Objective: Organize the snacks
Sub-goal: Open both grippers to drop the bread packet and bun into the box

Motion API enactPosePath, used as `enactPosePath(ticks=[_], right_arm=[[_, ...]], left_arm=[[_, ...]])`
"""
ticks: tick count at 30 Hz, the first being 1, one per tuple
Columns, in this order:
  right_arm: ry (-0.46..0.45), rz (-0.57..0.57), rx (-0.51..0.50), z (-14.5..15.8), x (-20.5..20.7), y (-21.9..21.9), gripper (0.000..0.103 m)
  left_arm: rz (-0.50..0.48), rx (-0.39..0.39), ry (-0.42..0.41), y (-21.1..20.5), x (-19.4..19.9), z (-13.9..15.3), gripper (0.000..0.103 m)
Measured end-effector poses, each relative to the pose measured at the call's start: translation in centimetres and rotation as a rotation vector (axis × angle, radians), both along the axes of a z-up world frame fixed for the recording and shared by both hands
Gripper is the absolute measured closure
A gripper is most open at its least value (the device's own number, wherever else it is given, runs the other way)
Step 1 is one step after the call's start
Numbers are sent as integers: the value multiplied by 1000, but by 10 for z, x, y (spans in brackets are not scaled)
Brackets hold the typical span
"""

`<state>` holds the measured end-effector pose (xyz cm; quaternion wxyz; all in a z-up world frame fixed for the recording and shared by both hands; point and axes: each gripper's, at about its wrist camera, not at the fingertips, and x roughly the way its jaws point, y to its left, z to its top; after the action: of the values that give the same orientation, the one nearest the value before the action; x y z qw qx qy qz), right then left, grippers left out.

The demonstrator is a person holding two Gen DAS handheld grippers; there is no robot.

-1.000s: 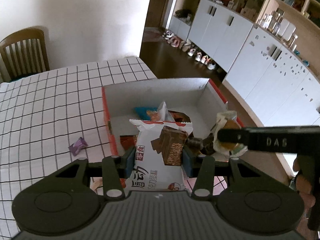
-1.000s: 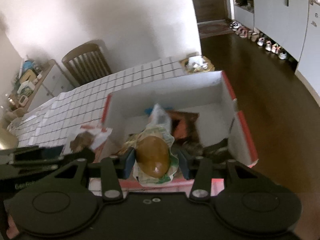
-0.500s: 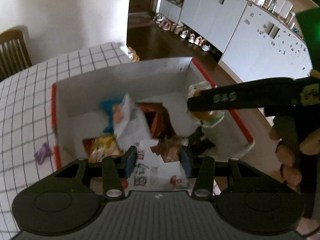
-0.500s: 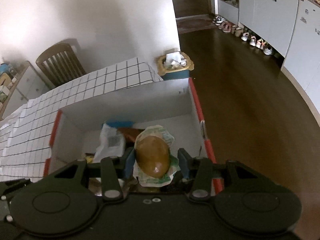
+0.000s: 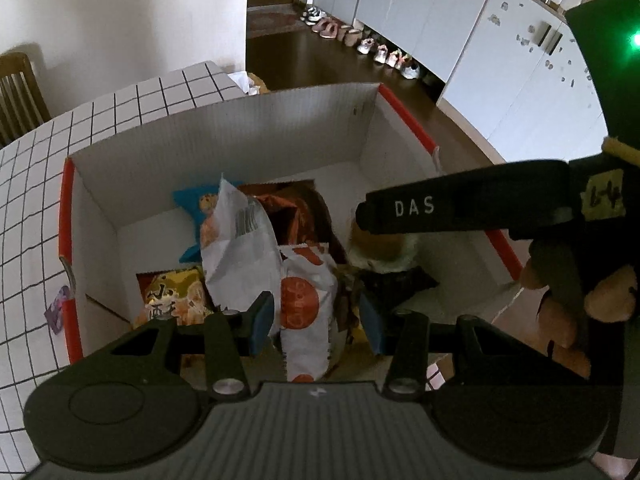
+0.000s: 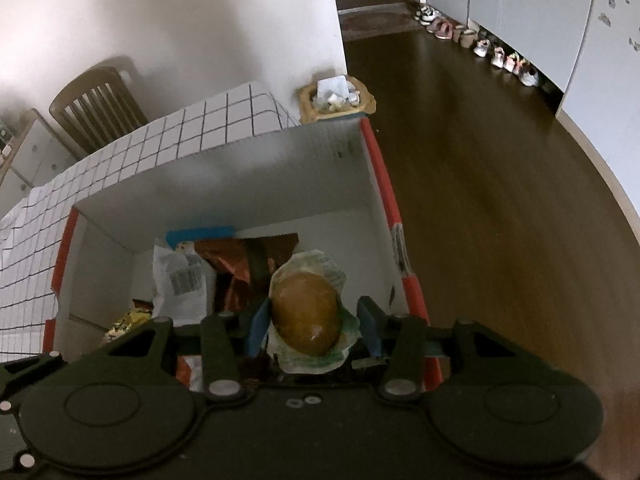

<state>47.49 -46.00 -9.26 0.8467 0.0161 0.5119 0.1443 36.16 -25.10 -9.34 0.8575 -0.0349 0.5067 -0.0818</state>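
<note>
A white cardboard box with red edges (image 5: 240,128) sits at the table's corner and holds several snack packets. My left gripper (image 5: 318,318) is over the box's near side; its jaws stand apart and the white-and-orange snack packet (image 5: 306,300) lies loose between them, on the pile. My right gripper (image 6: 310,326) is over the box's right side with its jaws apart around a wrapped brown bun (image 6: 306,312); whether they still touch it is unclear. The right gripper's finger (image 5: 460,208) crosses the left wrist view.
The table has a white checked cloth (image 5: 36,184). A small purple candy (image 5: 56,310) lies on it left of the box. A wooden chair (image 6: 100,96) stands behind the table. A waste basket (image 6: 336,96) sits on the dark floor beyond the box.
Both grippers moved forward over the box and lowered. The left jaws opened and the white-and-orange packet dropped onto the pile. The right jaws widened around the bun.
</note>
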Motion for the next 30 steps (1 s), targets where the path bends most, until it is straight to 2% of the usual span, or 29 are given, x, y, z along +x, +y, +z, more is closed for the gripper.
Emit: enactPosePath(ticks=[9,14,18,22,24,30], right_arm=[[1,12,7,5,-10,-4,48],[-21,37,19,17,-22,-5,41],[-46,50,28,29,-32,-5,40],[-70,57,41,42,-43,-6,36],[-86,66,46,49,-50,-4,34],[-133,89,63,68,-69,4,26]], left_arm=[[24,-17,-14,8,-12,7,57],[37,-24,-32,13,-20,15,56],[45,-29,-58,18,-29,25,44],[56,-45,-73,24,-37,33,43],[60,-50,-83,27,-42,38,38],[60,-56,-117,41,-58,52,38]])
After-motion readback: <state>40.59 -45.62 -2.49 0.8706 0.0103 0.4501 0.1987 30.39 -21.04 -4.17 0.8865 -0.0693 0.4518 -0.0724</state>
